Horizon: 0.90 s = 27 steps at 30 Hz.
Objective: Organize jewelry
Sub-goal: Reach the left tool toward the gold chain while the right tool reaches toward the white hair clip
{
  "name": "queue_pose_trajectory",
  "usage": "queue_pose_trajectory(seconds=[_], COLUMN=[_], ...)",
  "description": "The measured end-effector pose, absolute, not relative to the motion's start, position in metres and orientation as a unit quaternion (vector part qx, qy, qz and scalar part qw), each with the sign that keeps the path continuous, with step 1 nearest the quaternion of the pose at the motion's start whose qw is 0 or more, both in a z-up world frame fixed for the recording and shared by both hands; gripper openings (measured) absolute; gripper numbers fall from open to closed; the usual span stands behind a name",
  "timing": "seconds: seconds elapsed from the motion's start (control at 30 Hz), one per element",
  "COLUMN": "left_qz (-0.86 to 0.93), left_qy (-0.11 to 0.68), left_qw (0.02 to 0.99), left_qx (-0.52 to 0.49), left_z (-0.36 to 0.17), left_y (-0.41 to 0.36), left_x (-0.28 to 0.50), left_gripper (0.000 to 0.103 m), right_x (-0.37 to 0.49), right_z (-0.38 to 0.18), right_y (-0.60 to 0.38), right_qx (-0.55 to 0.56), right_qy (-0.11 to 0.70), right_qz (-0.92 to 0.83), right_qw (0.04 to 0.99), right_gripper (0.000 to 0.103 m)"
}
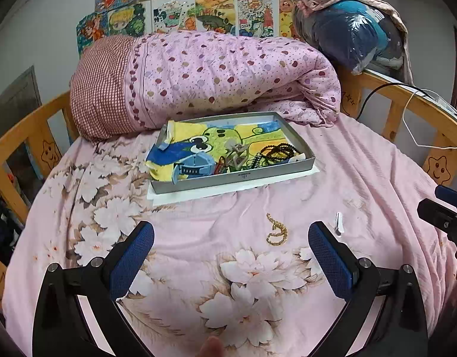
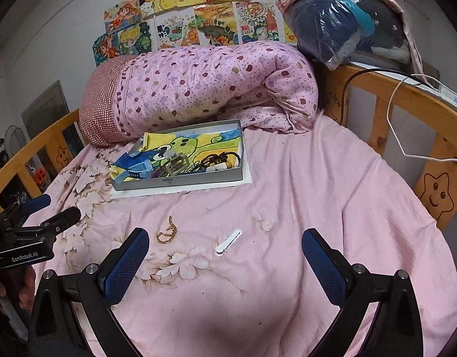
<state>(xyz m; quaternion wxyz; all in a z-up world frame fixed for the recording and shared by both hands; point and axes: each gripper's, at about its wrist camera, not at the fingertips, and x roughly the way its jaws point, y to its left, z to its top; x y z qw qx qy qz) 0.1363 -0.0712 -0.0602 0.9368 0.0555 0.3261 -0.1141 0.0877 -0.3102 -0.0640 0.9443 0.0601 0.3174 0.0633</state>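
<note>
A pink sheet [image 1: 362, 163] with pale flower prints fills most of both views. A rolled pink quilt [image 1: 216, 74] with coloured dots lies across the upper middle of each frame, and bright drawings [image 1: 198, 3] hang on the wall above it. Just below the quilt, near the centre, a shallow grey tray [image 1: 234, 177] rests on a white sheet of paper [image 1: 198, 195]. It is lined with a cartoon drawing and holds a heap of jewelry: dark beads [image 1: 280, 150], a blue watch [image 1: 195, 165] and a greyish clip [image 1: 235, 153].

The left gripper [image 1: 231, 255] sits at the bottom of its view with its blue-padded fingers spread wide, holding nothing. The right gripper [image 2: 225, 264] is spread the same way, also empty.

On the sheet below the tray, a thin gold chain [image 1: 277, 232] lies curled in a loose loop, apart from both grippers. Near it, toward the right, lies a small white hair clip [image 2: 228, 242], flat with a wavy edge.
</note>
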Motion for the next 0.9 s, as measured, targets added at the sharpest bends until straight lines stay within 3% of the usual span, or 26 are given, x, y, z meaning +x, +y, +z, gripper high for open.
queue_pose_trajectory(seconds=[0.23,0.9], left_qz=[-0.098,-0.128], left_qy=[0.340,0.390], left_qw=[0.935,0.912], left_qx=[0.031,0.022], left_z=[-0.074,-0.112], left_y=[-0.058,-0.056], left_x=[0.145,0.179], left_gripper=[0.101,0.101], right_x=[0.091,0.132], right_z=[-0.072,-0.121], right_y=[-0.304,-0.293], right_qx=[0.056,0.054], right_qy=[0.312,0.395], right_qz=[0.064,0.063], right_qw=[0.946,0.915], right_gripper=[0.103,0.103])
